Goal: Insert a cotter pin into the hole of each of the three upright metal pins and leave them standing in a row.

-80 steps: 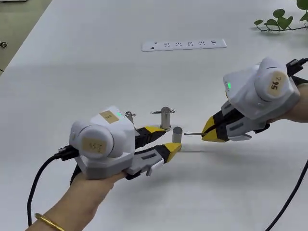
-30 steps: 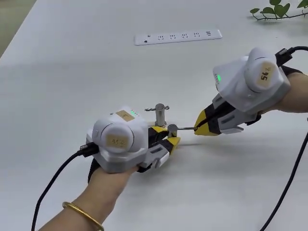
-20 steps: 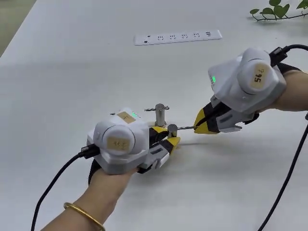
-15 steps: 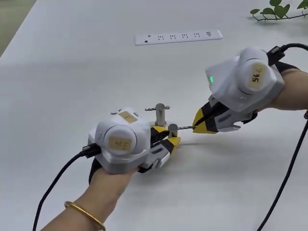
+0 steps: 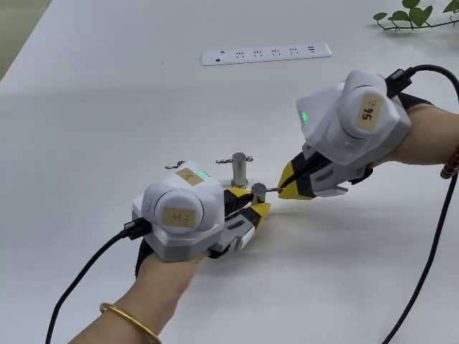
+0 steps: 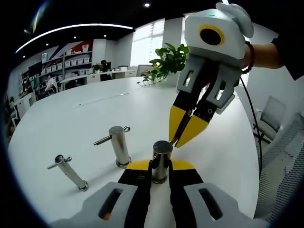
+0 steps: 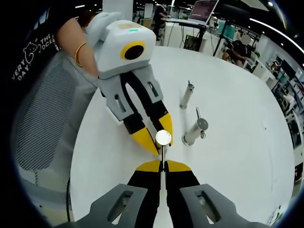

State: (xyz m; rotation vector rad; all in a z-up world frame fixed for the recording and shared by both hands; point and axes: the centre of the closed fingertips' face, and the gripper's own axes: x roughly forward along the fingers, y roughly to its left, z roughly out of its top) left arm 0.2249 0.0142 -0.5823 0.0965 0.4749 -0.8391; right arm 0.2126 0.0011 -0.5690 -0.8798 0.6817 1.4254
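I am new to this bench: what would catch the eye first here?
First, the two grippers meeting at the centre of the white table: the left gripper is clamped on an upright metal pin, and the right gripper holds a thin cotter pin against its head. Just behind stand two more pins, each already with a cotter pin through it.

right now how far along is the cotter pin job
Done: the far pin and the middle pin stand on the table, each already pinned through its top.
In hand: the left gripper holds the third pin upright while the right gripper brings a cotter pin to its hole; whether it is through yet is hard to tell.
Left: seat it fully, then release so all three stand in a row.
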